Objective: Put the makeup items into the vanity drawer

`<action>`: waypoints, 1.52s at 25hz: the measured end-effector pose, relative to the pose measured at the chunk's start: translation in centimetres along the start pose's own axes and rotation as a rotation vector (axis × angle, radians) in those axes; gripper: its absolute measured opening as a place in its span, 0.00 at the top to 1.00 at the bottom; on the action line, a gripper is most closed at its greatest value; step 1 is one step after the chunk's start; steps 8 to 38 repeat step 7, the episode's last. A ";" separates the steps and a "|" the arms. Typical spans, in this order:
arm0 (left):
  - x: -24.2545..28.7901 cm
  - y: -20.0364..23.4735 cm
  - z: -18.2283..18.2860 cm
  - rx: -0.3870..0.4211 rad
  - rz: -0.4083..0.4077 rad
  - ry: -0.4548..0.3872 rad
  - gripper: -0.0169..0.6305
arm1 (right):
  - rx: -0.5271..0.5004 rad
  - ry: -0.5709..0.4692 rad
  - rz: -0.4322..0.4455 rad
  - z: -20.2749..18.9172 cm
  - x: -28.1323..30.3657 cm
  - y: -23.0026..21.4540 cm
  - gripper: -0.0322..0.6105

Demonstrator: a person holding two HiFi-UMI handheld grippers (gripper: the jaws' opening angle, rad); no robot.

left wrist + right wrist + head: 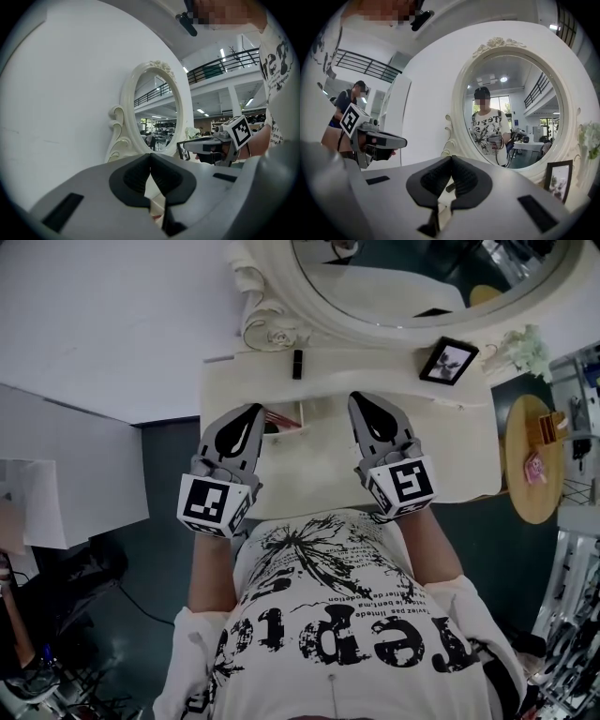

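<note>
In the head view a cream vanity table (441, 456) stands under an oval mirror (422, 282). A small drawer (302, 415) is open in its top, with a reddish item (279, 419) inside. A black makeup tube (297, 363) lies on the tabletop behind the drawer. My left gripper (255, 410) hovers at the drawer's left edge, shut and empty. My right gripper (357, 399) hovers just right of the drawer, also shut and empty. In the right gripper view the black tube (450, 187) shows beyond the closed jaws. In the left gripper view my left gripper (150, 157) is shut.
A black picture frame (448, 360) stands at the vanity's back right. White carved scrollwork (267, 320) flanks the mirror. A round wooden side table (525, 427) with small items stands to the right. A white partition (66, 474) is on the left.
</note>
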State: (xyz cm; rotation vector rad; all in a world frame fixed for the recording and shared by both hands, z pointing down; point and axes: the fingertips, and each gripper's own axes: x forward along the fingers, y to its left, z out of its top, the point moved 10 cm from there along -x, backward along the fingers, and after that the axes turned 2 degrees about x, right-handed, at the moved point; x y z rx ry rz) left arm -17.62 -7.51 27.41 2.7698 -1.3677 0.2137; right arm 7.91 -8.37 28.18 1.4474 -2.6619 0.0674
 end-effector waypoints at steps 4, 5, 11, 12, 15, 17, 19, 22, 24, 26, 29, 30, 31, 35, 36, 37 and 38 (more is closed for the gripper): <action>0.0 0.5 -0.5 -0.015 0.014 0.010 0.95 | -0.011 0.001 -0.017 -0.3 0.5 0.2 0.93; 0.0 0.6 -0.7 -0.021 0.018 0.012 0.95 | -0.020 0.001 -0.026 -0.3 0.6 0.2 0.93; 0.2 0.7 -1.0 -0.035 0.025 0.012 0.95 | -0.043 -0.001 -0.047 -0.4 0.7 0.1 0.93; 0.2 0.7 -1.0 -0.035 0.025 0.012 0.95 | -0.043 -0.001 -0.047 -0.4 0.7 0.1 0.93; 0.2 0.7 -1.0 -0.035 0.025 0.012 0.95 | -0.043 -0.001 -0.047 -0.4 0.7 0.1 0.93; 0.2 0.7 -1.0 -0.035 0.025 0.012 0.95 | -0.043 -0.001 -0.047 -0.4 0.7 0.1 0.93; 0.2 0.7 -1.0 -0.035 0.025 0.012 0.95 | -0.043 -0.001 -0.047 -0.4 0.7 0.1 0.93; 0.2 0.7 -1.0 -0.035 0.025 0.012 0.95 | -0.043 -0.001 -0.047 -0.4 0.7 0.1 0.93; 0.2 0.7 -1.0 -0.035 0.025 0.012 0.95 | -0.043 -0.001 -0.047 -0.4 0.7 0.1 0.93; 0.2 0.7 -1.0 -0.035 0.025 0.012 0.95 | -0.043 -0.001 -0.047 -0.4 0.7 0.1 0.93; 0.2 0.7 -1.0 -0.035 0.025 0.012 0.95 | -0.043 -0.001 -0.047 -0.4 0.7 0.1 0.93; 0.2 0.7 -1.0 -0.035 0.025 0.012 0.95 | -0.043 -0.001 -0.047 -0.4 0.7 0.1 0.93; 0.2 0.7 -1.0 -0.035 0.025 0.012 0.95 | -0.043 -0.001 -0.047 -0.4 0.7 0.1 0.93; 0.2 0.7 -1.0 -0.035 0.025 0.012 0.95 | -0.043 -0.001 -0.047 -0.4 0.7 0.1 0.93; 0.2 0.7 -1.0 -0.035 0.025 0.012 0.95 | -0.043 -0.001 -0.047 -0.4 0.7 0.1 0.93; 0.2 0.7 -1.0 -0.035 0.025 0.012 0.95 | -0.043 -0.001 -0.047 -0.4 0.7 0.1 0.93; 0.2 0.7 -1.0 -0.035 0.025 0.012 0.95 | -0.043 -0.001 -0.047 -0.4 0.7 0.1 0.93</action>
